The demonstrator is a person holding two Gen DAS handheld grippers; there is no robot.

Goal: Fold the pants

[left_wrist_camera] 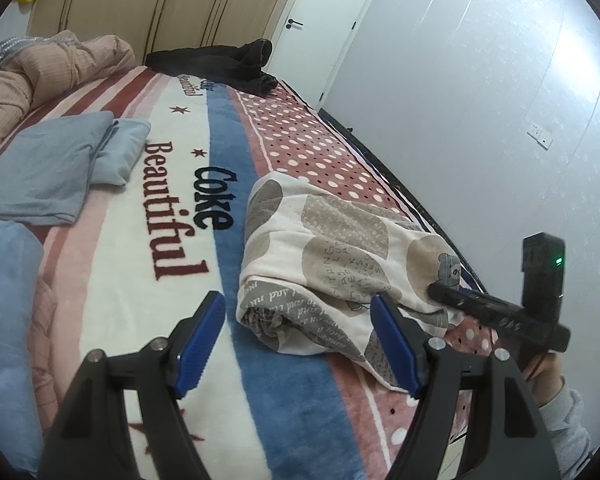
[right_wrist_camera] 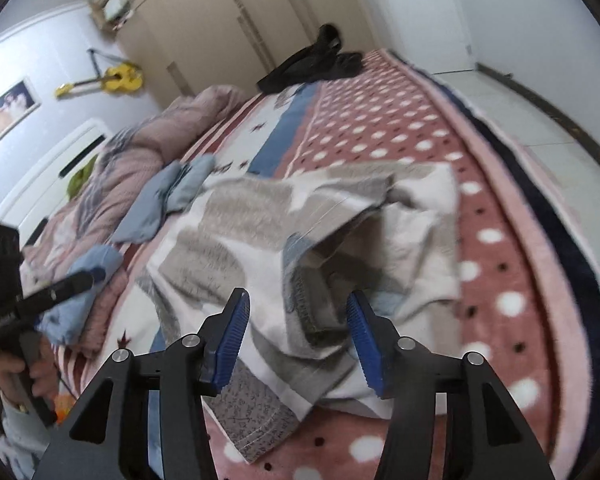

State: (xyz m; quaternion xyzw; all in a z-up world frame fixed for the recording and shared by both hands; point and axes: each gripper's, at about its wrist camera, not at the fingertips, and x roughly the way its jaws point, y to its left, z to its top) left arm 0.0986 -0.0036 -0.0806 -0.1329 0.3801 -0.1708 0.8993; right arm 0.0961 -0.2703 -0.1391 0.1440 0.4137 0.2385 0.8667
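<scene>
Through my left wrist camera, I am holding my left gripper (left_wrist_camera: 296,304) above the bed blanket (left_wrist_camera: 140,280), its blue pads (left_wrist_camera: 202,336) spread wide and pinching nothing. The patterned pants (left_wrist_camera: 328,248) are lying bunched in a loose roll just ahead of it, on the blue stripe and the dotted pink band near the bed's edge. My right gripper (left_wrist_camera: 500,312) is reaching in from the right, its tip touching the pants. Folded grey-blue clothes (left_wrist_camera: 56,168) are lying well apart on the left, and a dark garment (left_wrist_camera: 228,64) is resting at the far end.

Through my right wrist camera, I am keeping my right gripper (right_wrist_camera: 296,320) spread open too, gripping nothing. The pants (right_wrist_camera: 284,240) are lying rumpled directly ahead of it, partly blurred. My left gripper (right_wrist_camera: 60,284) is showing at the left.
</scene>
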